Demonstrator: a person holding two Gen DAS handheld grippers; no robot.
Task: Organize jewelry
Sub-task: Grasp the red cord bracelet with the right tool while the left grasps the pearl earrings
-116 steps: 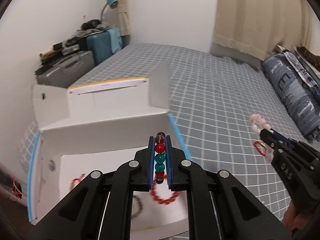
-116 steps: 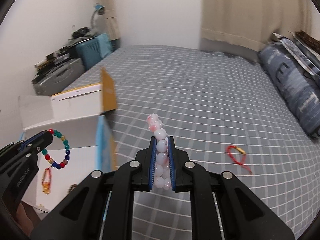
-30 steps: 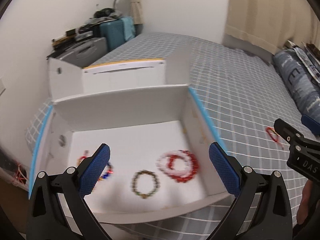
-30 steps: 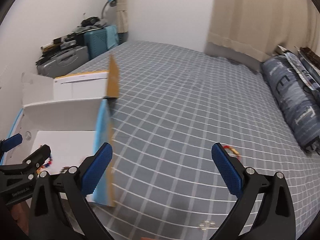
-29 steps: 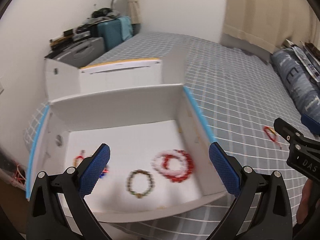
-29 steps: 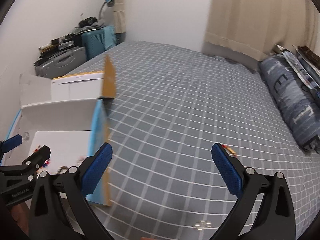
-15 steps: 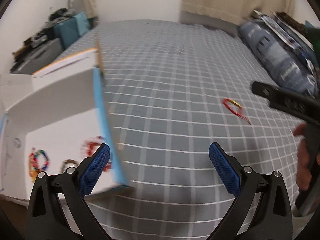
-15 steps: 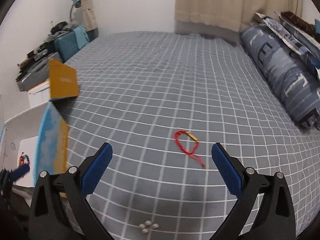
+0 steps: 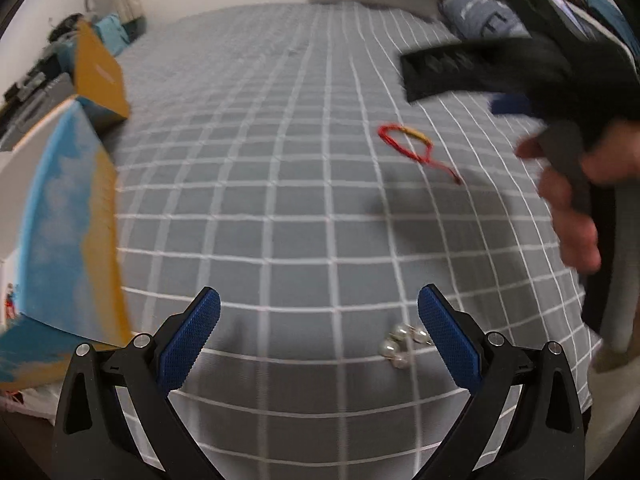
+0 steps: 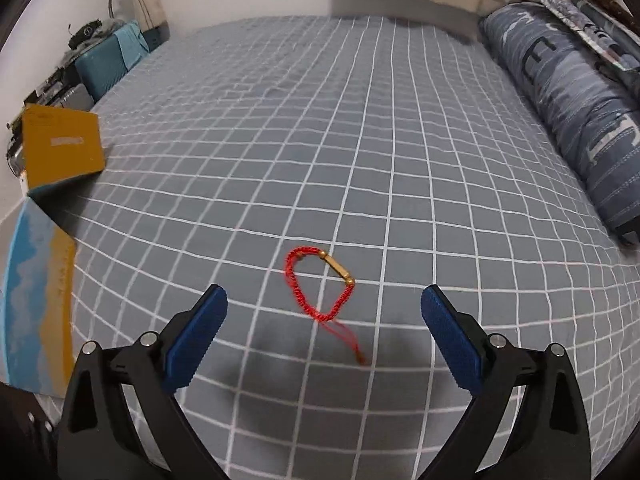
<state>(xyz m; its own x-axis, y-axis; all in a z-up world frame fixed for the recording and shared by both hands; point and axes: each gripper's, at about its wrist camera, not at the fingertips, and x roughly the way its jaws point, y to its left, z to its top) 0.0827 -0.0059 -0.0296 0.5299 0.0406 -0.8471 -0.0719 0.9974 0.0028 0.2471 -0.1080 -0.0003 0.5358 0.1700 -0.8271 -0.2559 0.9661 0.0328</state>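
Red bracelet (image 10: pixel 320 286) on bedspread (image 10: pixel 360 140), both tongs (image 9: pixel 318 330) (image 10: pixel 322 330) spread wide, box lettering unreadable

Left gripper (image 9: pixel 319 322): jaws spread wide, nothing between the blue pads. Right gripper (image 10: pixel 323 322): jaws likewise wide apart, empty, angled downward.

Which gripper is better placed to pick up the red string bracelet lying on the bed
Right. The red string bracelet lies centred just ahead of the open right gripper. The open left gripper sits farther back, nearer the pearl earrings.
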